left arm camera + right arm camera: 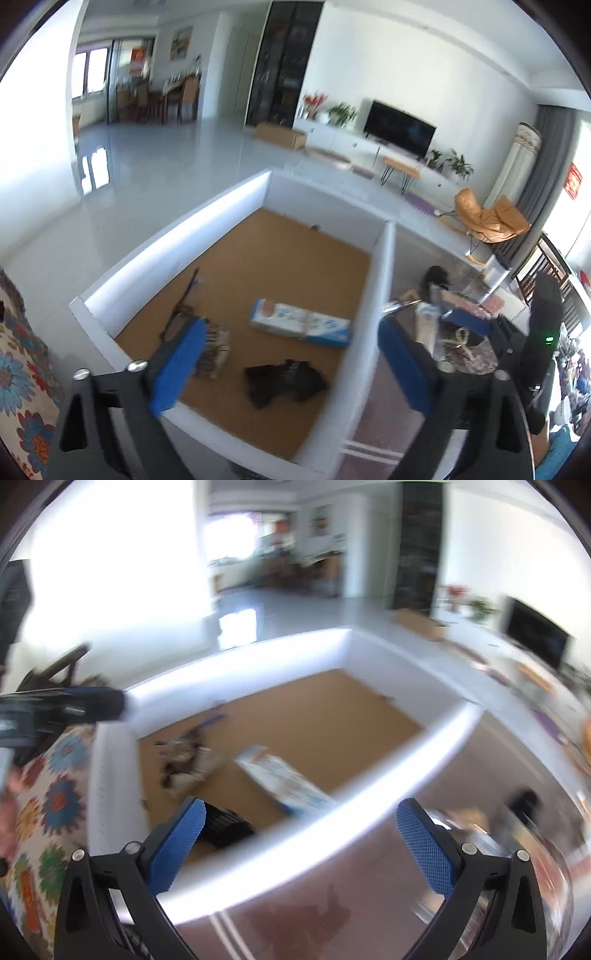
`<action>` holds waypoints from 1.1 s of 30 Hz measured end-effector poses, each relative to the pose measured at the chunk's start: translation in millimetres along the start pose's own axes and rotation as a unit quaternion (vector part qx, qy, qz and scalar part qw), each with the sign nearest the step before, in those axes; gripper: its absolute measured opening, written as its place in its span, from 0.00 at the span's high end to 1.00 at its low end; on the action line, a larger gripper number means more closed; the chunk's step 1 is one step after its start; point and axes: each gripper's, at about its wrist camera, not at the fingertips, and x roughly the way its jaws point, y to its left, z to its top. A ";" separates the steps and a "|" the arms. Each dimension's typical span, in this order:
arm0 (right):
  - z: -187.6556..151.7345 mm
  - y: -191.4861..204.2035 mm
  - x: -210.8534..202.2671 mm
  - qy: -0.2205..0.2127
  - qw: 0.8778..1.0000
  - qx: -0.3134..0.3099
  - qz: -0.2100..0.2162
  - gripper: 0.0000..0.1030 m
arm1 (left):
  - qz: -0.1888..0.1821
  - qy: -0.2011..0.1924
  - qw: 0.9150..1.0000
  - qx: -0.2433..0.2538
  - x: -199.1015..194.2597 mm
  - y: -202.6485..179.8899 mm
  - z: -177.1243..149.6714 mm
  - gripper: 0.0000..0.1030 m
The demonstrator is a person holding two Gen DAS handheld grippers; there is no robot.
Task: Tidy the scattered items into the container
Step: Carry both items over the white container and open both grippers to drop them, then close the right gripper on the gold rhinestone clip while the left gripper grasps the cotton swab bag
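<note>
Hovering over the white box [380, 280], both the left gripper [291, 365] and right gripper [301, 845] are spread wide, holding nothing. More scattered items [454, 317] wait on the table beside it, so I think a grab comes next.

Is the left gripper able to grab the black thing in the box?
Probably yes: the left gripper is open above the white box, and the black item lies uncovered on its floor.
</note>
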 end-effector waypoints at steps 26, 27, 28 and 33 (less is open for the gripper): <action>-250.0 -227.0 -58.6 0.109 0.968 0.179 -0.141 0.00 | -0.065 0.170 0.972 0.146 164.0 -214.2 -172.6 0.00; -245.1 -228.4 -52.0 0.108 0.971 0.170 -0.133 0.00 | -0.061 0.170 0.971 0.154 163.5 -214.2 -173.0 0.00; -240.3 -229.1 -46.8 0.107 0.973 0.162 -0.126 0.00 | -0.058 0.169 0.970 0.163 163.5 -215.0 -173.3 0.00; -205.3 -230.0 -7.9 0.115 0.985 0.103 -0.073 0.00 | -0.043 0.156 0.968 0.191 164.9 -215.1 -175.9 0.00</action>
